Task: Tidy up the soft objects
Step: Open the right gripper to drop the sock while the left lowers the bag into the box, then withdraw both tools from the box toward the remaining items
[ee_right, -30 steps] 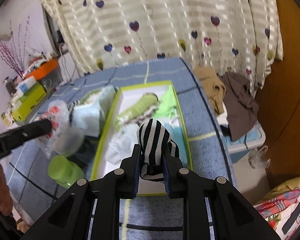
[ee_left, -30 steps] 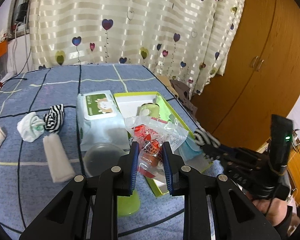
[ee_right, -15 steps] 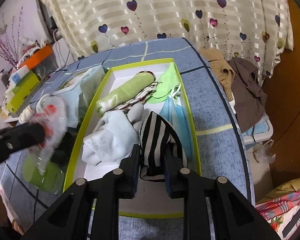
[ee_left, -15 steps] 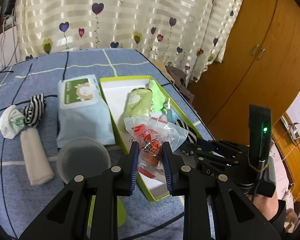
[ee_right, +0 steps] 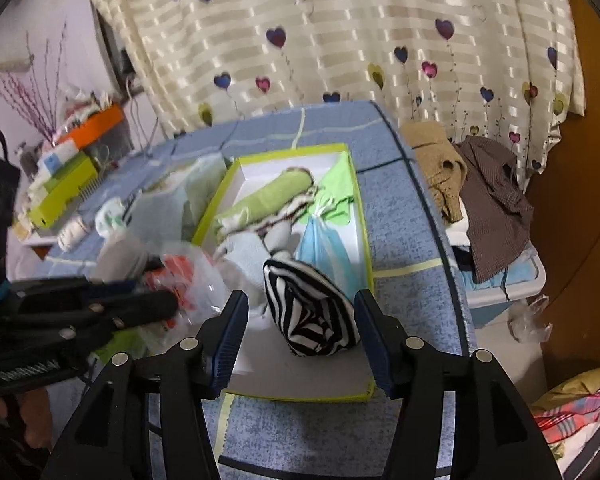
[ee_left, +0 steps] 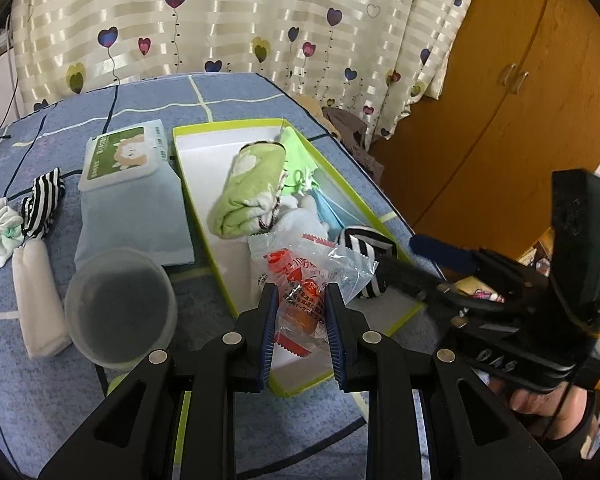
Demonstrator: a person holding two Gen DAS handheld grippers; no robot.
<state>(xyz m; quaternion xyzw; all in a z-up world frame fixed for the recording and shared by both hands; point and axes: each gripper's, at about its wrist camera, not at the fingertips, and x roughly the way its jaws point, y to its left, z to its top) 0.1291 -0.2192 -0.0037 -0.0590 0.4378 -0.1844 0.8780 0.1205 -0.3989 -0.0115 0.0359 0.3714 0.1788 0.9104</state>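
Striped sock (ee_right: 312, 312) lies in the green-rimmed box (ee_right: 362, 216) between the right gripper (ee_right: 302, 320) pads — jaws opening, not touching it. Left gripper (ee_left: 300, 316) clamps a clear snack packet (ee_left: 304, 268) — over the box's near end.

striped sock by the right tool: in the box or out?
In. The striped sock lies on the box floor at its near end, between the opening right tool pads, neither touching.

Blue bedspread (ee_left: 236, 92): green-rimmed box (ee_left: 204, 216), wipes pack (ee_left: 128, 200), cup (ee_left: 120, 312).
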